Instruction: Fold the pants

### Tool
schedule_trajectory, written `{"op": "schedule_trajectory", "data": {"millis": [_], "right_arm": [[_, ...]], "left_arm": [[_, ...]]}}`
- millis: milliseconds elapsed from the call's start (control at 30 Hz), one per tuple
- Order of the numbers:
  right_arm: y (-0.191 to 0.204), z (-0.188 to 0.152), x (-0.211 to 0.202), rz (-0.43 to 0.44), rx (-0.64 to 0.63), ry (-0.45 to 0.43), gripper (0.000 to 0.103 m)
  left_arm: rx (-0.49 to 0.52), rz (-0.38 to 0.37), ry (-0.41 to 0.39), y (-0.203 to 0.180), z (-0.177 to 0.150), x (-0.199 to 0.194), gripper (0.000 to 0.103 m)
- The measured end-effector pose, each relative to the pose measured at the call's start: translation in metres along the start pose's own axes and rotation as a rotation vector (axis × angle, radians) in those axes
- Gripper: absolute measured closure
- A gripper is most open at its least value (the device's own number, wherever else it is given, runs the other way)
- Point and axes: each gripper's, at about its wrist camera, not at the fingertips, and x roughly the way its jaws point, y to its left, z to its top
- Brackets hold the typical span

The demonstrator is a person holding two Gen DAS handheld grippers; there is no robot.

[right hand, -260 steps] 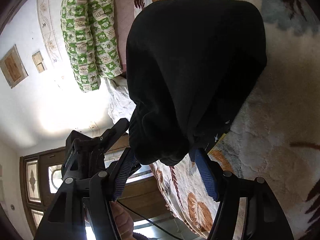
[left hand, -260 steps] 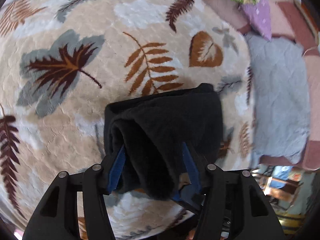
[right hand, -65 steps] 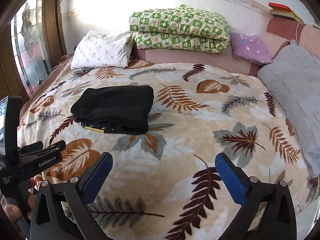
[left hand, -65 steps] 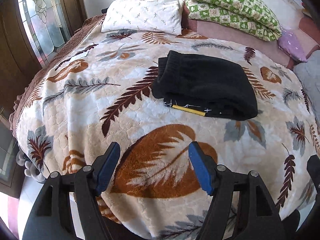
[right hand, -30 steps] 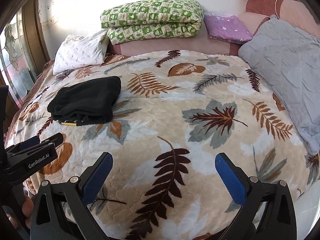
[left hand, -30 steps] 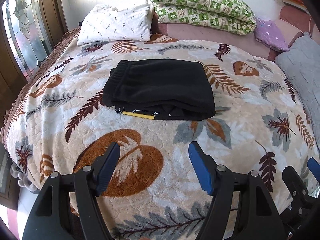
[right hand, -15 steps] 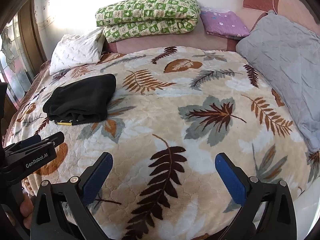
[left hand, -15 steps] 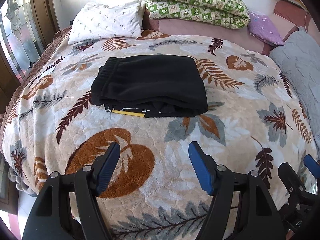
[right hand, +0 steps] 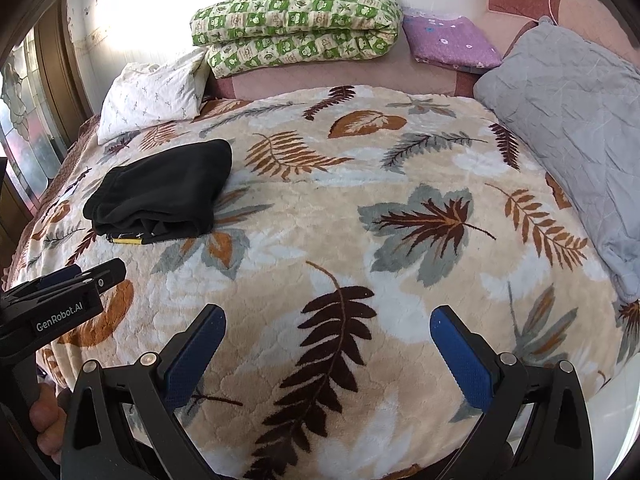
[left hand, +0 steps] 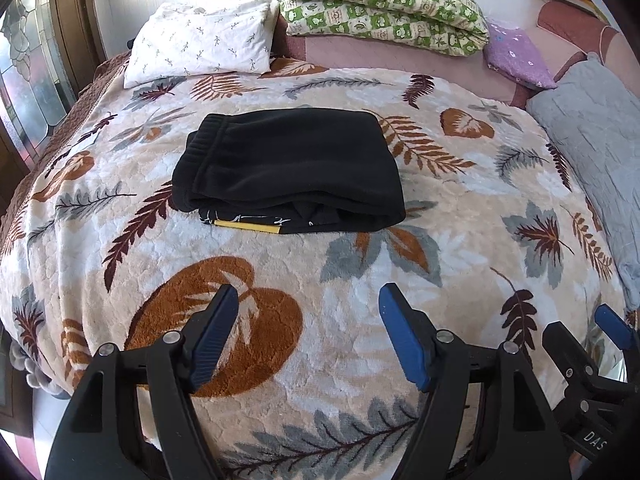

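The black pants (left hand: 292,164) lie folded in a flat rectangle on the leaf-patterned blanket (left hand: 360,272), waistband to the left, a yellow label at the front edge. They also show in the right wrist view (right hand: 164,192) at the left. My left gripper (left hand: 308,304) is open and empty, held back from the pants near the bed's front edge. My right gripper (right hand: 328,332) is open and empty, further right over the blanket. The left gripper's body (right hand: 64,300) shows at the left of the right wrist view.
A white pillow (left hand: 200,40), a folded green checked quilt (left hand: 380,0) and a purple cushion (left hand: 516,56) lie along the head of the bed. A grey quilted cover (right hand: 572,120) lies at the right. A window with wooden frame (left hand: 36,60) stands at the left.
Both grippers let go of the pants, which now lie folded on the bed. Both have drawn back to the front edge. In the last second the views shifted only slightly.
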Motion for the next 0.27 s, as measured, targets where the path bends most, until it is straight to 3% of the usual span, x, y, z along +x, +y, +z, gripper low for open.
{"op": "schedule_trajectory", "data": {"millis": [267], "right_arm": [[-0.0009, 0.0005, 0.0006, 0.001, 0.002, 0.006, 0.000]], "left_arm": [[0.000, 0.027, -0.013, 0.0021, 0.0014, -0.0003, 0.024]]}}
